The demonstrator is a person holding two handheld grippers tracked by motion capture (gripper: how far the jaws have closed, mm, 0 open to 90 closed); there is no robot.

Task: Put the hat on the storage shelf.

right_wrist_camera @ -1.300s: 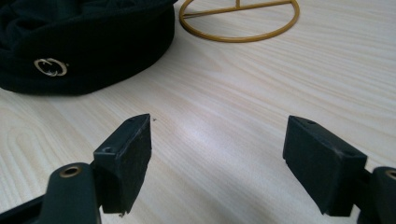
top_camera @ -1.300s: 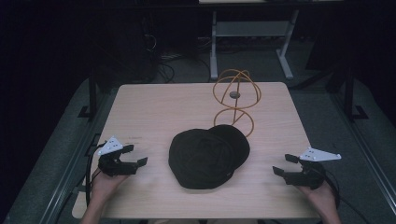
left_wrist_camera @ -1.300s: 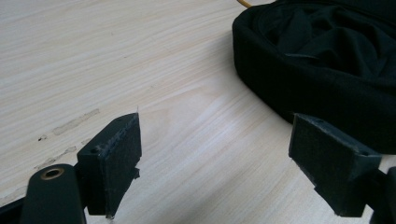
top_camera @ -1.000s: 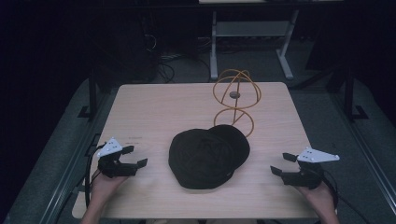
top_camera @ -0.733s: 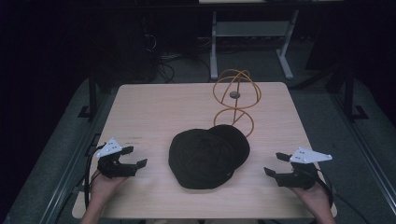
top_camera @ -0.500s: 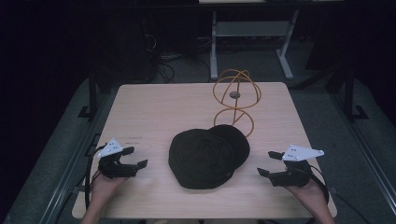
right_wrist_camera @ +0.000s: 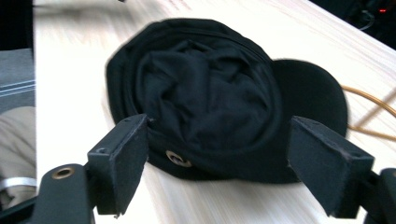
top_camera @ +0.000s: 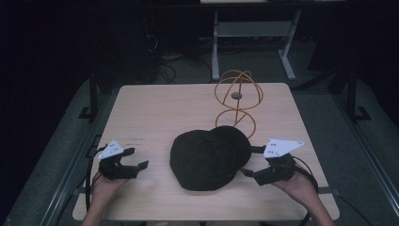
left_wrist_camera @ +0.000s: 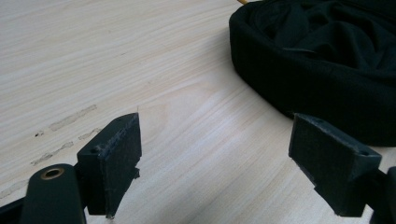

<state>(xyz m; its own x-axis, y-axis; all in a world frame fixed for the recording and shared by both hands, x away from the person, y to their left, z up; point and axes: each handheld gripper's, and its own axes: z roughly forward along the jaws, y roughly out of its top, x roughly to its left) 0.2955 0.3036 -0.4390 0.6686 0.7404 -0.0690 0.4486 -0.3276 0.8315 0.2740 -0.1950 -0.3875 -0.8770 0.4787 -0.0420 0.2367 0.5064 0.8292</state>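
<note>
Your black cap [left_wrist_camera: 327,70] runs off the top and right edges of the left gripper view — its brim is out of frame. In the right gripper view the surface [right_wrist_camera: 70,56] smears with blur, and the cap hides most of the wire stand [right_wrist_camera: 369,116].

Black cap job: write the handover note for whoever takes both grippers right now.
Left gripper: open, holding nothing, low over the table to the left of the black cap, apart from it.
Right gripper: open, holding nothing, at the cap's right edge, jaws aimed at it; contact cannot be told.
Cap: lying hollow side up near the table's middle, brim toward the orange wire stand behind it.
Done: nothing gripped yet.
Left: probably close the right gripper on the cap's edge, then lift; the stand looks like the likely destination.
</note>
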